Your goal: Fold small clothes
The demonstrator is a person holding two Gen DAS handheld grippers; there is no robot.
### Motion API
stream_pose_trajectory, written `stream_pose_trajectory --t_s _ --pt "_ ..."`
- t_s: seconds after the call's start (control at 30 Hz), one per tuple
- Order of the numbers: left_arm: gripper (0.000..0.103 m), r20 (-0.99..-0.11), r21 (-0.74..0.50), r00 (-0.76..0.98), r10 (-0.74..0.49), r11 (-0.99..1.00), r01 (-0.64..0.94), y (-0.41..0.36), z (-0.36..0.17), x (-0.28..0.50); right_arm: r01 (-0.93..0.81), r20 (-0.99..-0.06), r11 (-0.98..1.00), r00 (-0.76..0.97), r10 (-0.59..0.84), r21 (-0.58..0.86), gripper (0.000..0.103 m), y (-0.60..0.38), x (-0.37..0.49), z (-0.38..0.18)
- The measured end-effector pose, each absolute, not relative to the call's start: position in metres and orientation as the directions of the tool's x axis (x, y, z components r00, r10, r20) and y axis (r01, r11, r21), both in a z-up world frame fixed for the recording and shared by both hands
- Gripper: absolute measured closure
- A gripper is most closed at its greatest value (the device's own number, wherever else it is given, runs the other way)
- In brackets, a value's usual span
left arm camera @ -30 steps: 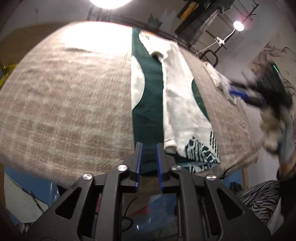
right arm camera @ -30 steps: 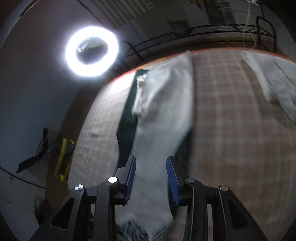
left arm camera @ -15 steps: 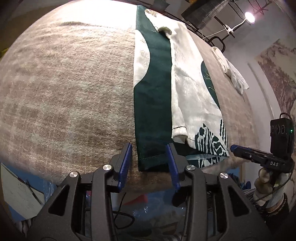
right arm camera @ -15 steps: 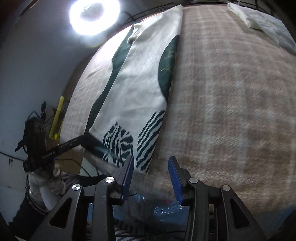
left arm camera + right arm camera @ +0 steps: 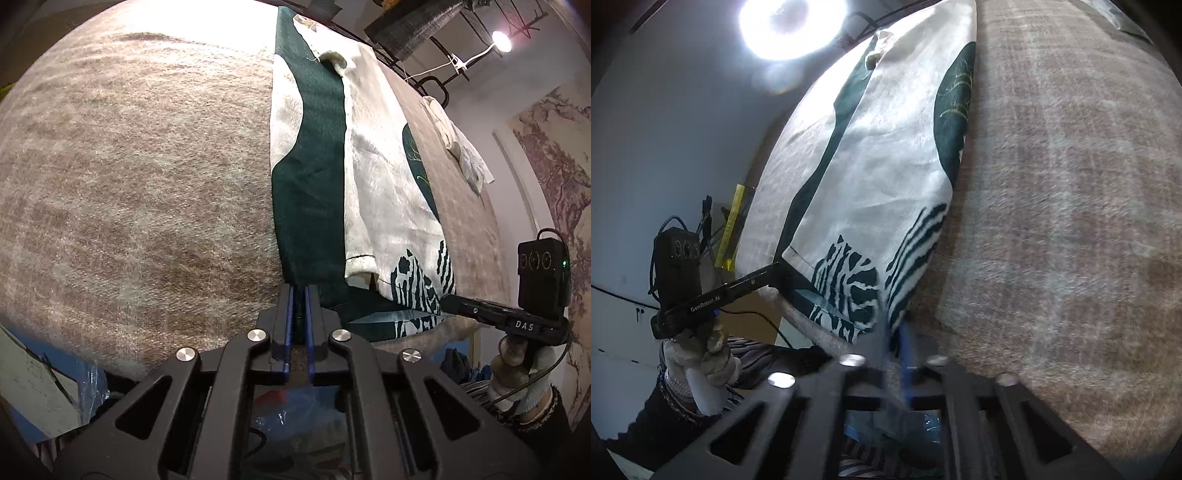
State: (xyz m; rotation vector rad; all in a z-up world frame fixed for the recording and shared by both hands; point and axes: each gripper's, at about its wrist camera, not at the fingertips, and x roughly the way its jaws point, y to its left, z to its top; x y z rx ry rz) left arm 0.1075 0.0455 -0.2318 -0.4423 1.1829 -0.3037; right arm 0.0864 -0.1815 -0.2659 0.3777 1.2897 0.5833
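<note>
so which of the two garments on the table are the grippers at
The green and white patterned garment, lying flat and long at the near edge; the small crumpled white garment lies beyond it, untouched.

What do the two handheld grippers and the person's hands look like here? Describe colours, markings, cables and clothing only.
Both grippers are black frames with silver bolts and blue-padded fingers. The right gripper is marked "DAS", the left gripper "GenRobot.AI"; each carries a boxy black camera module with a cable. Both hands wear light knitted gloves; a striped sleeve shows.

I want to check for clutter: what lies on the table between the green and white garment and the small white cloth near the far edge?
Only bare plaid tablecloth lies between the garment and the white cloth, seen in the left wrist view.
</note>
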Motion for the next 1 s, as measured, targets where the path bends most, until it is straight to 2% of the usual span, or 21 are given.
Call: stream_pose_trajectory --t_s 0.5,1.0 --pt "0.103 -0.736 -0.583 0.424 -0.529 0.812 0.0 0.062 -0.192 0.118 -0.127 -0.674 0.716 0.259 0.692 0.686 0.103 -0.202 0.089 -0.241" --pt "0.103 -0.713 -0.605 0.447 -0.54 0.797 -0.002 0.059 -0.17 0.217 -0.114 -0.655 0.715 0.323 0.684 0.69 0.103 -0.213 0.163 -0.204"
